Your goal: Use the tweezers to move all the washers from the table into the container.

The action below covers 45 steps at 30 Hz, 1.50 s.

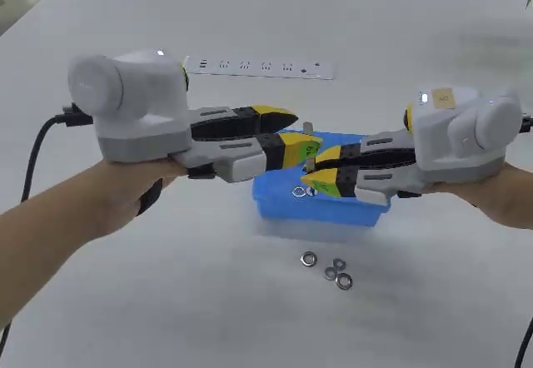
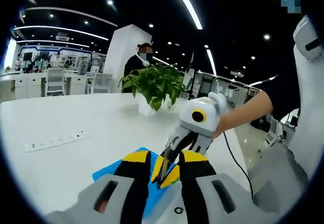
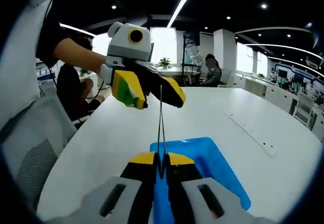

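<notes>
1. The right claw (image 3: 162, 159) is clenched on the tweezers (image 3: 161, 127). Its two yellow-tipped jaws are pressed together around the lower end of them.
2. From that grip the tweezers run straight ahead of the right claw as two thin prongs side by side, out toward the left claw (image 1: 306, 132).
3. The left claw is released, with its jaws spread apart. In the right gripper view the far end of the tweezers reaches into the gap between those jaws. I cannot tell whether either jaw touches it.
4. The two claws point at each other, tips close together, each held in one of the person's hands.
5. The blue container (image 1: 333, 211) sits on the white table (image 1: 166, 301) directly under the tips of both claws.
6. Two washers (image 1: 300, 191) lie inside the container, just below the right claw's tips.
7. Four more washers (image 1: 308, 259) lie on the table in a small cluster, just in front of the container and on the person's side of both claws.
8. A white power strip (image 1: 258, 67) lies on the table beyond the claws, well apart from the container.
</notes>
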### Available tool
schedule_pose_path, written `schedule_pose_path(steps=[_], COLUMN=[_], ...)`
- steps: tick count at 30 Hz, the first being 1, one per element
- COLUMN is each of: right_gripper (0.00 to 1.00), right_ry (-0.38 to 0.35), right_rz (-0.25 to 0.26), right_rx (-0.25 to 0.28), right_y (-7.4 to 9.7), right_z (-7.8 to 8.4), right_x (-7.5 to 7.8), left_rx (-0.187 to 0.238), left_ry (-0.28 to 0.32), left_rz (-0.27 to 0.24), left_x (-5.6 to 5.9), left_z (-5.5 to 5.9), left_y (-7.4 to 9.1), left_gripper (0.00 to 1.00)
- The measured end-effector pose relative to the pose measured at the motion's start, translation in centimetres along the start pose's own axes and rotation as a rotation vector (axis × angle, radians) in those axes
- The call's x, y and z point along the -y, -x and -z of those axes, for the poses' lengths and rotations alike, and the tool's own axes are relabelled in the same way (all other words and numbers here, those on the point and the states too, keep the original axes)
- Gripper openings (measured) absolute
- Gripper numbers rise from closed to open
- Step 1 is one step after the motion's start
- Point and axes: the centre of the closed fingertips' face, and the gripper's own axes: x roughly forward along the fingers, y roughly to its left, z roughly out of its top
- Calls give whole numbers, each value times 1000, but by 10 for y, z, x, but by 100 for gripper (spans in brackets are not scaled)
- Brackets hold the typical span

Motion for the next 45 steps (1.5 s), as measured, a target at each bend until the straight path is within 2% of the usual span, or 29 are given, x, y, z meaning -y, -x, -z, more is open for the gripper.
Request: schedule_pose_path(steps=[4, 7, 9, 10, 11, 12, 13, 14, 16, 20, 22, 26, 28, 31, 33, 35, 42, 45], right_gripper=[7, 7, 7, 7, 7, 7, 7, 7, 7, 8, 8, 10, 11, 12, 14, 19, 31, 37], right_ry=[0, -6, -8, -7, -7, -8, -7, -7, -4, 3, 9, 21, 16, 51, 73, 67, 90, 95], right_rz=[-16, -26, -31, -32, -35, -38, -38, -40, -44, -50, -44, -27, 0, 31, 73, 81, 117, 146], right_rx=[1, 10, 12, 10, 9, 10, 10, 10, 9, 4, 5, -4, -2, -21, -26, -20, -52, -63], right_y=[1, 1, 0, 0, 0, -1, -1, -2, -3, -6, -7, -6, -6, -4, -2, 0, 10, 18], right_z=[-1, -1, -1, -1, 0, 0, 0, 0, 0, 1, 0, -1, -4, -8, -12, -15, -15, -13], right_x=[-2, -3, -3, -3, -3, -3, -3, -3, -3, -5, -4, -3, 1, 3, 7, 6, 2, 2], left_rx=[-28, -29, -53, -62, -65, -63, -60, -64, -79, -90, -90, -95, -89, -84, -80, -73, -75, -82], left_ry=[-37, -56, -101, -145, -165, -138, -138, -185, -186, -226, -295, -322, -323, -338, -347, -359, -406, -453], left_rz=[32, 59, 66, 69, 81, 102, 115, 100, 117, 117, 145, 124, 111, 102, 95, 85, 59, 48], left_x=[-2, 0, -1, -2, -1, 3, 5, 1, 8, 11, 17, 18, 16, 14, 13, 12, 13, 15], left_z=[-2, -4, -3, -2, -2, -2, -3, -3, -2, 0, 0, -3, -6, -10, -12, -16, -25, -28], left_y=[-4, -8, -10, -10, -10, -10, -10, -9, -8, -7, -7, -9, -9, -9, -9, -8, -3, 1], left_gripper=[26, 25, 22, 18, 13, 11, 8, 7, 7, 6, 5, 4, 4, 4, 4, 4, 4, 4])
